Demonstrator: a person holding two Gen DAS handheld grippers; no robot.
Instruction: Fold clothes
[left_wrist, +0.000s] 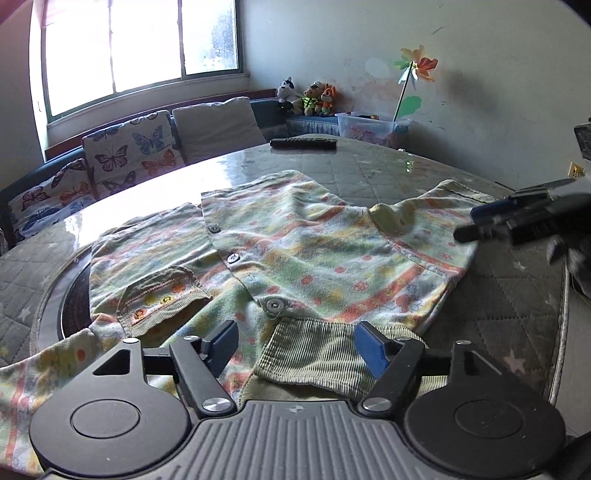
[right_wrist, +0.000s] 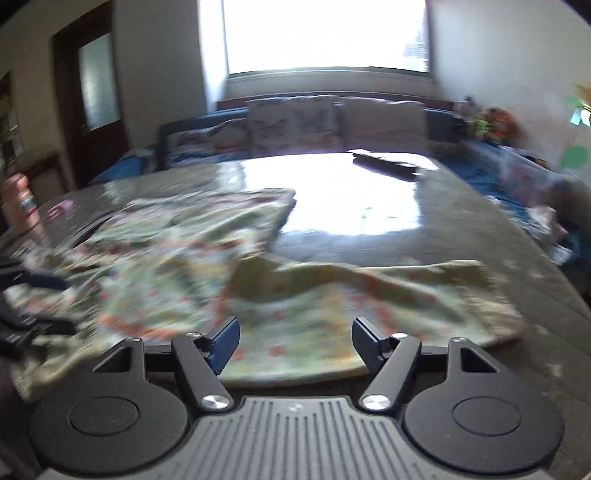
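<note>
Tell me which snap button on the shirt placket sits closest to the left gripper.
The lowest snap, just above the ribbed hem and nearest the left gripper. The middle snap and top snap lie further up the shirt.

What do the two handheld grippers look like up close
Both match: the left gripper and right gripper have black angular linkage arms with silver pivot screws, blue flat finger pads, two round black discs and a grey ribbed centre plate.
</note>
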